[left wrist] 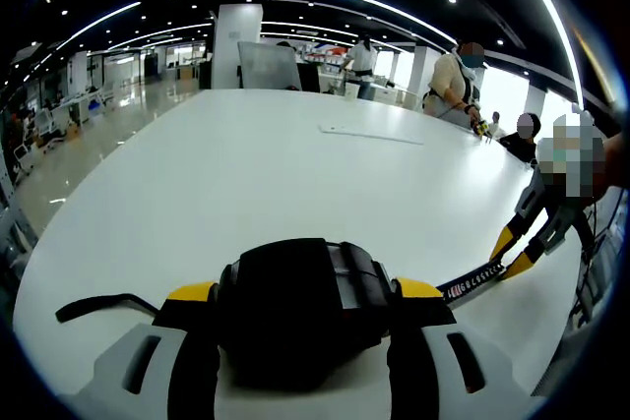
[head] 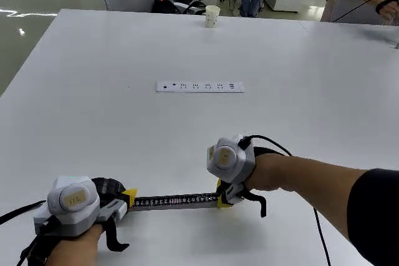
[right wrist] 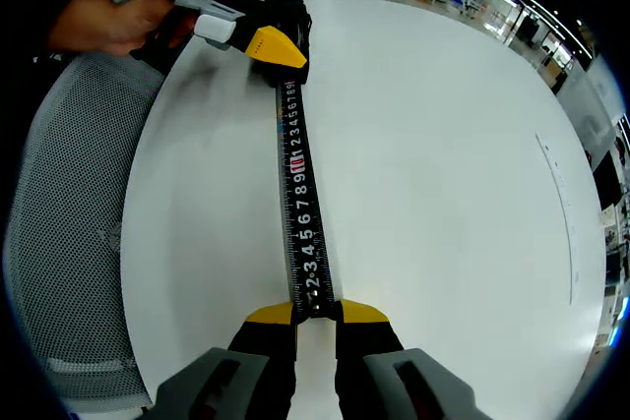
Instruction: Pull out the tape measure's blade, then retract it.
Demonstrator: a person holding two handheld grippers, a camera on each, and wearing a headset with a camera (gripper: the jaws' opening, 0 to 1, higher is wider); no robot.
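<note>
A black tape measure case (left wrist: 300,302) sits clamped between the yellow-tipped jaws of my left gripper (head: 121,199), low on the white table at the near left. Its blade (head: 174,201) runs out to the right, black with white numerals. In the right gripper view the blade (right wrist: 300,213) stretches from the case (right wrist: 287,22) straight down to my right gripper (right wrist: 315,314), which is shut on the blade's end. In the head view my right gripper (head: 223,201) pinches that end just above the table. The left gripper view catches the blade (left wrist: 472,282) reaching the right gripper (left wrist: 519,250).
A white power strip (head: 199,86) lies mid-table. A paper cup (head: 212,15) stands near the far edge. People stand beyond the table's far side. A grey mesh chair (right wrist: 69,233) sits beside the table's near edge. The table (head: 280,91) is broad and white.
</note>
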